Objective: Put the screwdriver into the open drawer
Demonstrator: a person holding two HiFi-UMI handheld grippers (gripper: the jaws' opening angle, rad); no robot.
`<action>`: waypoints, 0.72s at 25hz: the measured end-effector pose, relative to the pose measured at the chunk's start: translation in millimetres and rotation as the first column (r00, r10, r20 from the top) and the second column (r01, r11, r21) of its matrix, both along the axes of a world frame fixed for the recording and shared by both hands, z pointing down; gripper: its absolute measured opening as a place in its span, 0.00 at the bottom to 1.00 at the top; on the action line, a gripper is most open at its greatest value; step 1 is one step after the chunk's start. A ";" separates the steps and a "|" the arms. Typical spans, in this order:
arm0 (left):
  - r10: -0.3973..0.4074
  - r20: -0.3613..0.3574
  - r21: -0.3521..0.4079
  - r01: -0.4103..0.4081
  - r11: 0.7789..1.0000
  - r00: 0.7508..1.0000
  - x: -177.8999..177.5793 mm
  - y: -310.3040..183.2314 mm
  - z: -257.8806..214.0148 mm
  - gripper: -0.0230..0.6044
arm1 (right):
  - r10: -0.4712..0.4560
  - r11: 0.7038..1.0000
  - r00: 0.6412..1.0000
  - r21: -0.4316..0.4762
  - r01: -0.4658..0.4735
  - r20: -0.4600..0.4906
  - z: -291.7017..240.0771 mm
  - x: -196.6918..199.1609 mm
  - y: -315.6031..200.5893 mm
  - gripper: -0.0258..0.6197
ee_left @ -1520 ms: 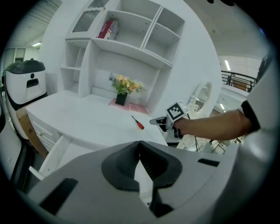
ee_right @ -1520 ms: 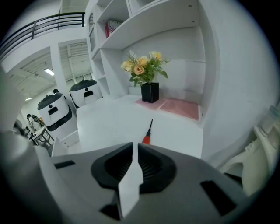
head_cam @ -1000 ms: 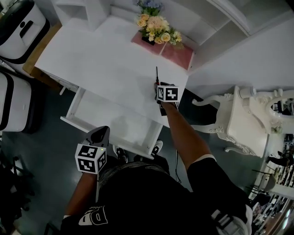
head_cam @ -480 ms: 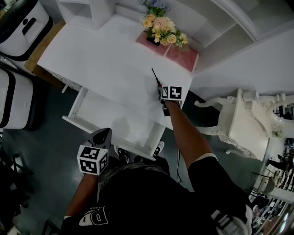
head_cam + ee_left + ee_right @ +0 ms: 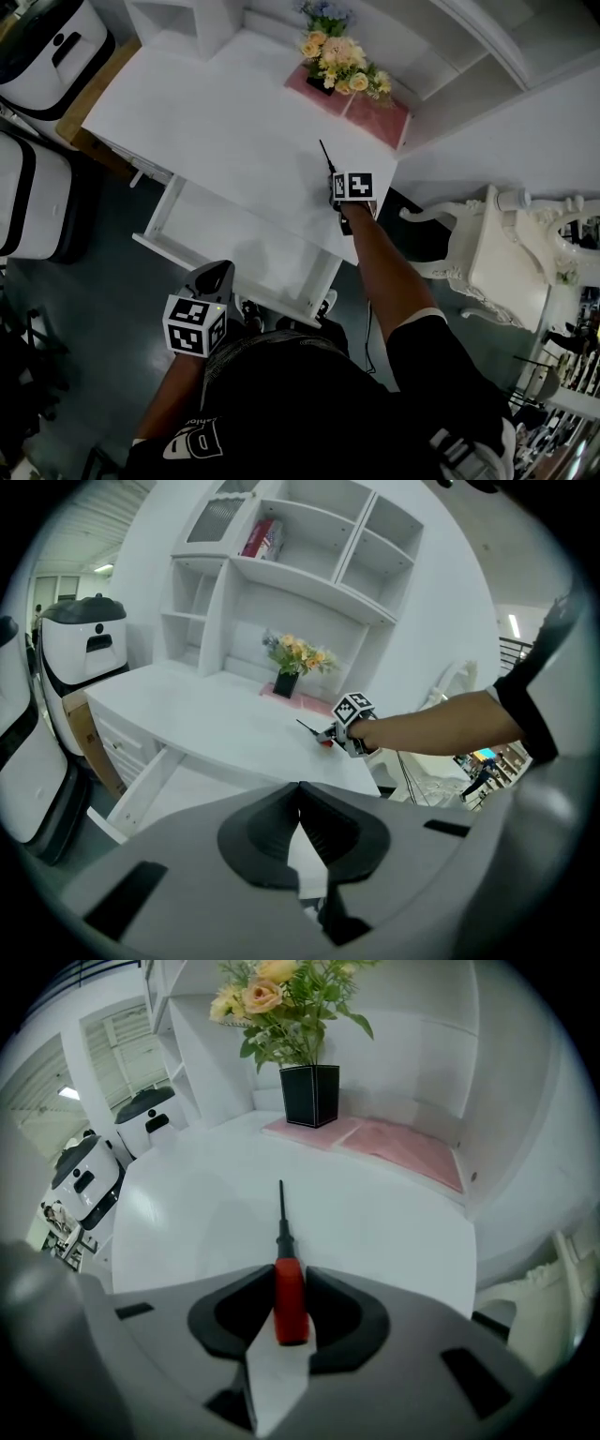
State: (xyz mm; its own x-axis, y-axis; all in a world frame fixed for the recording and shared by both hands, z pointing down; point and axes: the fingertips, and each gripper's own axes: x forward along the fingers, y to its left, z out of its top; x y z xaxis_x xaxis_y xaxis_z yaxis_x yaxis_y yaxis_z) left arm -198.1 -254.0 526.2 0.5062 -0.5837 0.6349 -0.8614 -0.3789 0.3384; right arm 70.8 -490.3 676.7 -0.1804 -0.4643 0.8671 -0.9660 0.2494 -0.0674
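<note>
The screwdriver has a red handle and a thin black shaft and lies on the white desk near its right front corner. My right gripper points steeply down at it. The jaws have just been closing, and the pads press on both sides of the red handle. The open drawer juts out below the desk's front edge, and nothing lies in it. My left gripper hangs in front of the drawer with nothing in it. Its jaws are shut.
A black vase of flowers stands on a pink mat at the back of the desk. An ornate white chair is to the right. White and black machines stand to the left of the desk.
The right gripper has stayed at the screwdriver and tipped a little. The screwdriver's shaft has swung slightly to the left. The left gripper has not moved.
</note>
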 end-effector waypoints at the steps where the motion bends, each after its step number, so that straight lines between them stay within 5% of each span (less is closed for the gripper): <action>1: -0.001 0.000 0.000 0.001 1.000 1.000 -0.3 0.7 0.0 0.06 | 0.008 1.000 1.000 -0.004 -0.008 0.015 -0.6 0.5 -0.5 0.21; 10: 0.009 -0.006 0.016 -0.009 1.000 1.000 1.8 4.8 -4.6 0.06 | 0.140 0.990 0.967 -0.021 -0.139 0.215 -11.9 1.8 12.6 0.21; 18: 0.040 -0.014 0.042 -0.039 0.998 0.999 10.1 11.0 -14.1 0.06 | 0.280 0.957 0.847 -0.055 -0.286 0.452 -34.2 5.2 38.9 0.21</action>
State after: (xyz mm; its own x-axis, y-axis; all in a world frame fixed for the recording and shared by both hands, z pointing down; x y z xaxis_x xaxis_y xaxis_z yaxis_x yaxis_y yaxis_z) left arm -188.1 -243.0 512.1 0.5387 -0.5887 0.6027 -0.8404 -0.4264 0.3346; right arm 76.0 -451.4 642.4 -0.4079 -0.5665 0.7160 -0.8597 -0.0259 -0.5102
